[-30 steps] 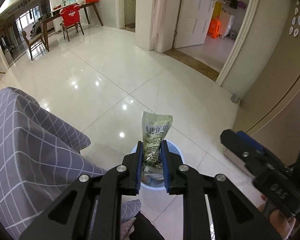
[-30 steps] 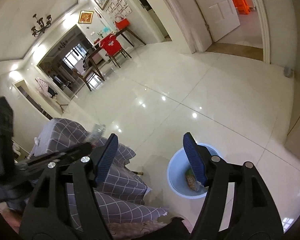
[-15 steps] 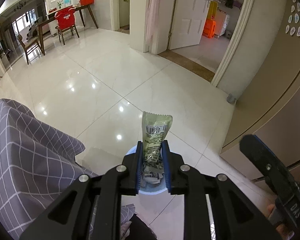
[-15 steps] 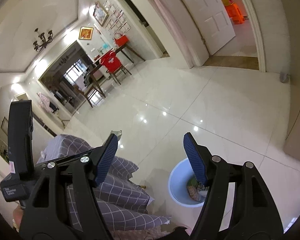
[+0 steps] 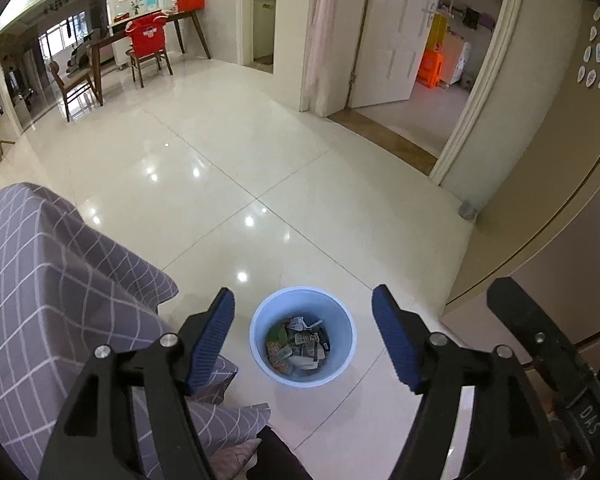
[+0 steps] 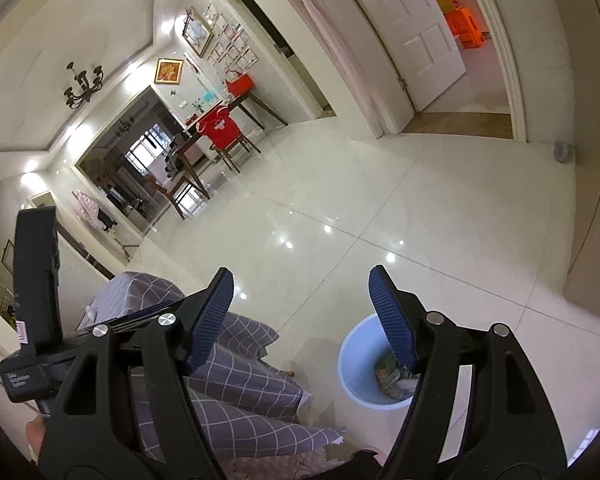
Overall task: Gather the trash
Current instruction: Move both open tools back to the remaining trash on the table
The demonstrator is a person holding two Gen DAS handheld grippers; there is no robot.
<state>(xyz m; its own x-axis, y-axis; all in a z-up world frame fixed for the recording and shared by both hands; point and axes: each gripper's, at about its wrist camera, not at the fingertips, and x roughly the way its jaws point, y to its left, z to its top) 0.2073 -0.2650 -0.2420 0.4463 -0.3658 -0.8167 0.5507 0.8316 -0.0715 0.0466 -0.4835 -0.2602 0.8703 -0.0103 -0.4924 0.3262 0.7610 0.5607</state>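
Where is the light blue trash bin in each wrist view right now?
Left wrist view: the light blue trash bin sits at bottom centre, on the floor between the two open claw fingers, wrappers visible inside.
Right wrist view: the bin is at lower right, partly hidden behind the right claw finger.
Shared landmark: the grey checked cover, left of the bin in both.

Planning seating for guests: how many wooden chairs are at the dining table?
2: one draped in red at the table's near side, one bare at its left end. Others may be hidden behind the table.

left claw just sprung wide and empty, right claw likewise agape
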